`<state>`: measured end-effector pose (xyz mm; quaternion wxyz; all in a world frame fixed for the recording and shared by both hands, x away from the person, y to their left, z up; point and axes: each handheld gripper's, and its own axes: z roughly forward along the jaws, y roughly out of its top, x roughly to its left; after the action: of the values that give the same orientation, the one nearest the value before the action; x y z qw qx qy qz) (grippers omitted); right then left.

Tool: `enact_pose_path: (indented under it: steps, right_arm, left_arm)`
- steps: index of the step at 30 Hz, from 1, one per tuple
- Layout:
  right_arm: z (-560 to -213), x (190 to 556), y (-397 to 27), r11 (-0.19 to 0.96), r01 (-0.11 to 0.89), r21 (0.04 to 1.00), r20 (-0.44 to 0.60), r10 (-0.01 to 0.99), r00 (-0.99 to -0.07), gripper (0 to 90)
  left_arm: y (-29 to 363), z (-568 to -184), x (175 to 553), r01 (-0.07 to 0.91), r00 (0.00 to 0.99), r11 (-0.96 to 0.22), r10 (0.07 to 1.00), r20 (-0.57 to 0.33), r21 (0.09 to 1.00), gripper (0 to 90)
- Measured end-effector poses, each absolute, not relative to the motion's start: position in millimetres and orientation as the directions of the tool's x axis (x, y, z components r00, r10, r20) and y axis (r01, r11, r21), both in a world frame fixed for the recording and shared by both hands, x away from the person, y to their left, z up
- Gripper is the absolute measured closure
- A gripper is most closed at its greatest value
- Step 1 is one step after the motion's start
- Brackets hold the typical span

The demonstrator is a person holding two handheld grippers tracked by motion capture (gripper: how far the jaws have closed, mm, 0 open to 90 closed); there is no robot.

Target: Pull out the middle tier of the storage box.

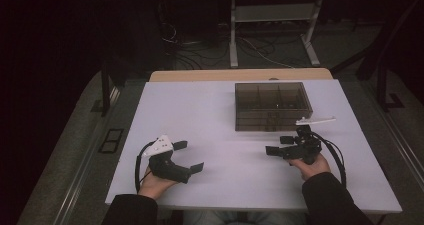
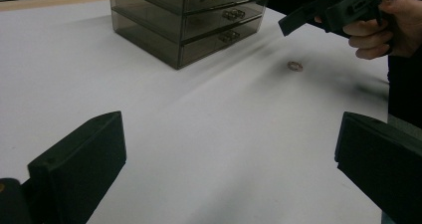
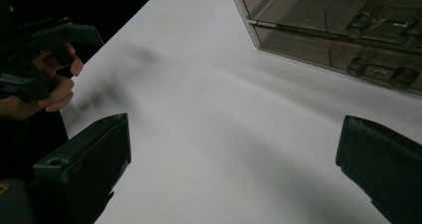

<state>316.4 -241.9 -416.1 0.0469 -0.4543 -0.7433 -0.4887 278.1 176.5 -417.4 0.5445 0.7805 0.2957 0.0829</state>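
Though dim, ring [image 2: 294, 65] near right hand-held gripper [image 2: 298, 19]

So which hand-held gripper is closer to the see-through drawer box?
The right hand-held gripper. It sits just in front of the drawer box, near its front right corner. The left hand-held gripper is far off to its front left.

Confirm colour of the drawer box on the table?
Smoky translucent grey-brown drawer box, clearest in the left gripper view.
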Motion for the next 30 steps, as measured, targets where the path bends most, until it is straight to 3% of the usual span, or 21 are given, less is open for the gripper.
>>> enact_pose_path:
  steps: [30]
  right_arm:
    - [-422,328,-253,-0.168,0.817,0.551,0.724,0.584,-0.368,0.2]
  left_arm:
    - [177,-417,278,0.371,0.812,-0.233,0.55,-0.192,0.899,0.0]
